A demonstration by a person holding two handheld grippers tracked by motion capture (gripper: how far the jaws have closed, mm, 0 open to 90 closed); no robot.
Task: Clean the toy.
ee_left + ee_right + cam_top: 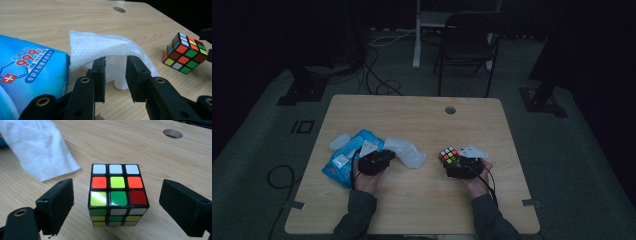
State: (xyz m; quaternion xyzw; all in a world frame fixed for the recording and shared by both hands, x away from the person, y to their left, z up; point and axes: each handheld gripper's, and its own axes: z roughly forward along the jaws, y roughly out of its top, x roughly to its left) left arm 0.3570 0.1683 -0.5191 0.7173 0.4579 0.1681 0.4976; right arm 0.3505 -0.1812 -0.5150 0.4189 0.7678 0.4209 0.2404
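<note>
On the counter sits a blue wipes pack at the left, wipe sticking out. Left hand-held gripper hangs half open at the wipe, maybe touching, hard to tell. Cube stands between the right hand-held gripper jaws, wide open, not touching.

High view looks forward and down over the whole table; both gripper views sit low and close, sharing the cube and wipe.
</note>
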